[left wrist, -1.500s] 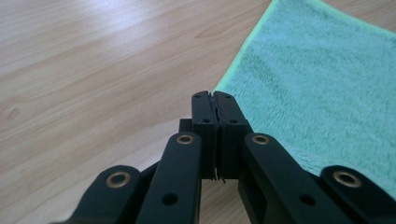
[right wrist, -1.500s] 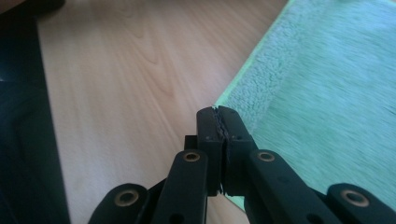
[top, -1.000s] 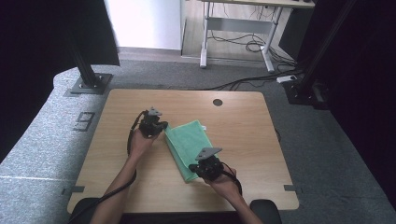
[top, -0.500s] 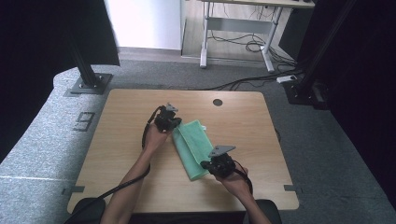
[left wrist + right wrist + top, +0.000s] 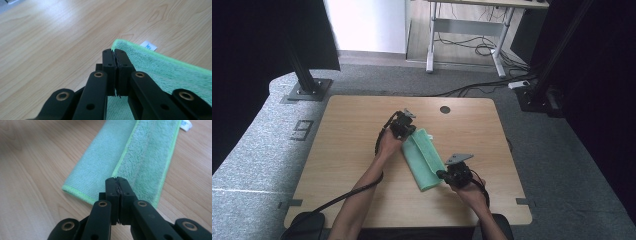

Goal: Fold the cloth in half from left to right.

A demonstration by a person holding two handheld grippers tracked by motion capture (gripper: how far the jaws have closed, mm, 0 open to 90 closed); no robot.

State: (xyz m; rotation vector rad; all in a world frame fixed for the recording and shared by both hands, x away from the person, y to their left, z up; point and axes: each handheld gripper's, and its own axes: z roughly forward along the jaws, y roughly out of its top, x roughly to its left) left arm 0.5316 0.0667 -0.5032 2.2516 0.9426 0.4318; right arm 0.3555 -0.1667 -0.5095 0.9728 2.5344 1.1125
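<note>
A green towel (image 5: 424,157) lies as a long narrow folded strip slanting across the middle of the wooden table (image 5: 347,130). My left gripper (image 5: 411,132) is at its far end, jaws shut on the towel's corner (image 5: 120,45), with the fluffy cloth (image 5: 170,72) spreading to the right. At the near end my right gripper (image 5: 440,175) is shut on the edge of the upper layer (image 5: 125,157), which runs straight into its tips (image 5: 116,179). A white label (image 5: 186,124) sticks out at the towel's far corner.
A round cable hole (image 5: 445,109) sits near the table's far edge. The left gripper's black cable (image 5: 337,200) trails along the forearm to the near edge. Black stand feet (image 5: 307,90) and a desk frame (image 5: 462,45) stand on the grey floor beyond.
Both hands have moved right and away across the table, carrying the towel's edge over. The towel has gone from a wide patch to a narrow folded strip.
</note>
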